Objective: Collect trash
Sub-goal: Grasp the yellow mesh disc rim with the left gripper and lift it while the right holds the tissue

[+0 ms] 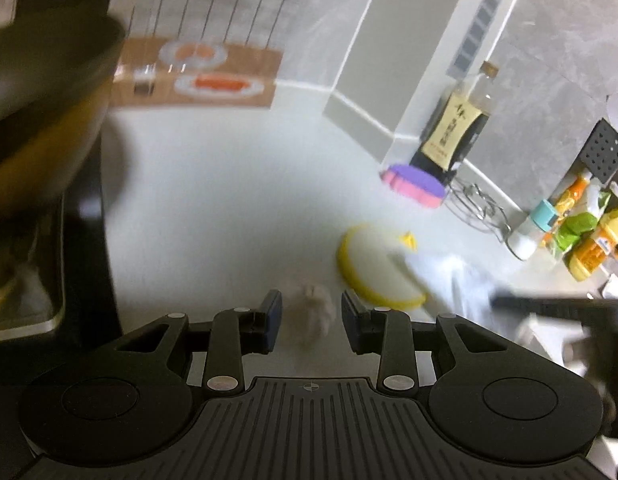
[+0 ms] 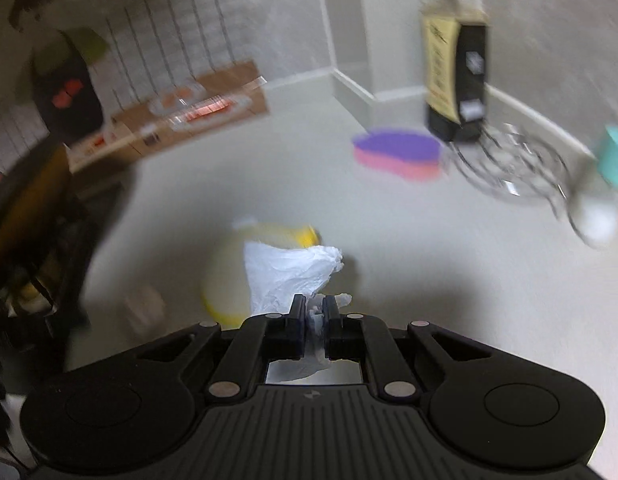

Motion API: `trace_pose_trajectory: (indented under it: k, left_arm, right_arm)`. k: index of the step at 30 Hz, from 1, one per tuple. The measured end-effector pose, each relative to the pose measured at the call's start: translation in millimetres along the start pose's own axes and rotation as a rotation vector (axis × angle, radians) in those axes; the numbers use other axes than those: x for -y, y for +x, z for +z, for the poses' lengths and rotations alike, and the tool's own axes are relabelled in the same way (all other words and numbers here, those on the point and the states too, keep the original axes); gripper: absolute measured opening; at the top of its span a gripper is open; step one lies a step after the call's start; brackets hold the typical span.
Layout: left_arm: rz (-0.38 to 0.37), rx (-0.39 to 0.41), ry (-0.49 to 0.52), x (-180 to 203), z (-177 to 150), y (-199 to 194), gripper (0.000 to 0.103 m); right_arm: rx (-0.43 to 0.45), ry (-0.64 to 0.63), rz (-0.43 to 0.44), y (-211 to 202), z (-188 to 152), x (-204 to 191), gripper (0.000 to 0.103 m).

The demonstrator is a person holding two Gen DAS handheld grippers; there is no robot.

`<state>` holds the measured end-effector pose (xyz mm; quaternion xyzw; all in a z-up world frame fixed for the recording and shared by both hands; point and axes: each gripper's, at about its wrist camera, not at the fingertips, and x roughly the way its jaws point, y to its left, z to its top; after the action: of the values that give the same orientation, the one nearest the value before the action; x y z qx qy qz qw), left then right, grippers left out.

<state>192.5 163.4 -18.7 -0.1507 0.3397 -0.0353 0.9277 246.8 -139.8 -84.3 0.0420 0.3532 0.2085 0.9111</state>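
R claw [image 2: 313, 310] clamped on white tissue [image 2: 289, 276]; L claw [image 1: 311, 314] half-wide w/ crumpled wad [image 1: 315, 312] between, untouched.

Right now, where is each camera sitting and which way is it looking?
Left wrist view: on the left gripper, looking down along half-open jaws at a crumpled tissue on the white counter.
Right wrist view: on the right gripper, looking down the counter, its jaws shut on a white plastic bag.
Both show the yellow-rimmed lid, pink and purple sponge, dark sauce bottle and wire whisk.
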Motion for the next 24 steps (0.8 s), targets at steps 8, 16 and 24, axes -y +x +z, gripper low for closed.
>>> trace_pose_trajectory:
  k: [8,16,24]
  left_arm:
    - [-0.040,-0.010,0.081,37.4,20.5,18.8,0.037]
    - [-0.065,-0.098,-0.060,30.8,58.2,94.6,0.037]
    - [-0.037,-0.191,-0.042,34.8,65.4,141.6,0.037]
  right_arm:
    - [0.090,0.060,-0.075,-36.1,-33.2,16.9,0.053]
    - [0.163,0.064,-0.027,-34.0,-19.6,2.0,0.052]
    - [0.074,0.065,-0.019,47.7,6.8,-23.0,0.023]
